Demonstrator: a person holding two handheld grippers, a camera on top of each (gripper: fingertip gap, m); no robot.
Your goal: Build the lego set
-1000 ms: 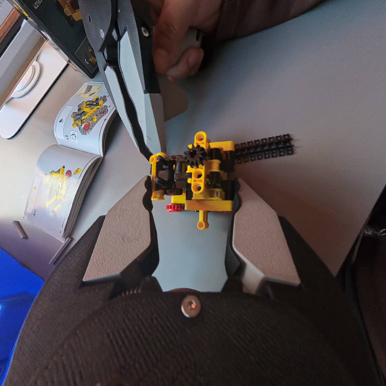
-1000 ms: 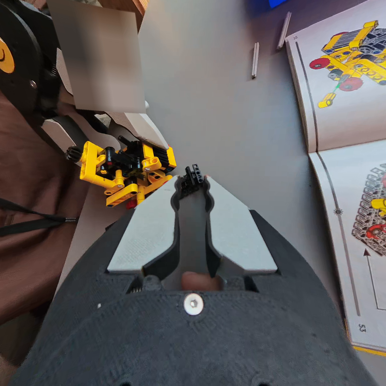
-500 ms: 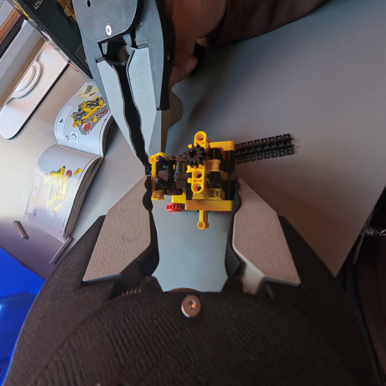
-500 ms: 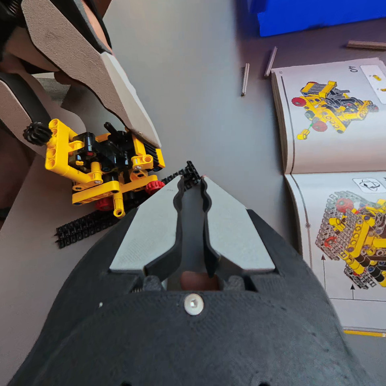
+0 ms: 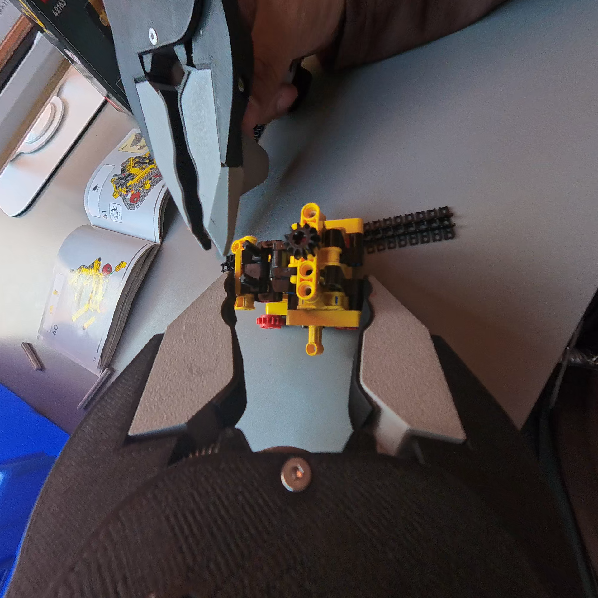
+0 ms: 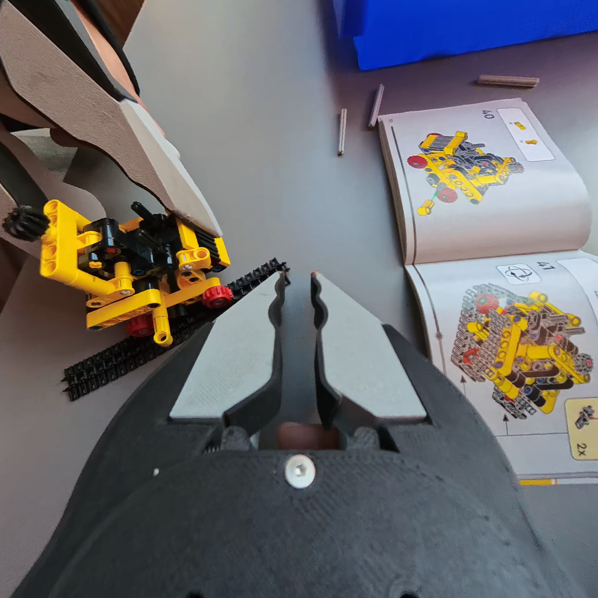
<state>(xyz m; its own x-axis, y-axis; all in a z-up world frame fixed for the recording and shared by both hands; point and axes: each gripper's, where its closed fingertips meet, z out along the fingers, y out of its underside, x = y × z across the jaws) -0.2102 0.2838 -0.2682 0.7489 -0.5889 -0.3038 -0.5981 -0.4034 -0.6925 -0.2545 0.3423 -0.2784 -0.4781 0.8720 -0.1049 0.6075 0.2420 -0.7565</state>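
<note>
The yellow and black lego model [image 5: 310, 271] stands on the grey table, and my left gripper [image 5: 297, 284] is shut on its two sides. A black track strip [image 5: 411, 226] lies flat under the model, with its ends sticking out on both sides. In the right wrist view the model [image 6: 129, 268] sits at the left on the track strip [image 6: 155, 349]. My right gripper [image 6: 297, 276] is slightly open and empty, its left tip just beside the track's near end. It also shows in the left wrist view [image 5: 213, 242], hovering just above and left of the model.
An open instruction booklet [image 6: 485, 210] lies to the right of the right gripper, with thin rods [image 6: 342, 131] beyond it and a blue bin [image 6: 453, 29] behind. A black box [image 5: 74, 38] stands far left. The table edge [image 5: 550, 356] runs close on the right.
My right gripper has let go of the track's end, opened a little and drawn back from the model. The track now lies flat. The left gripper and model have not moved.
</note>
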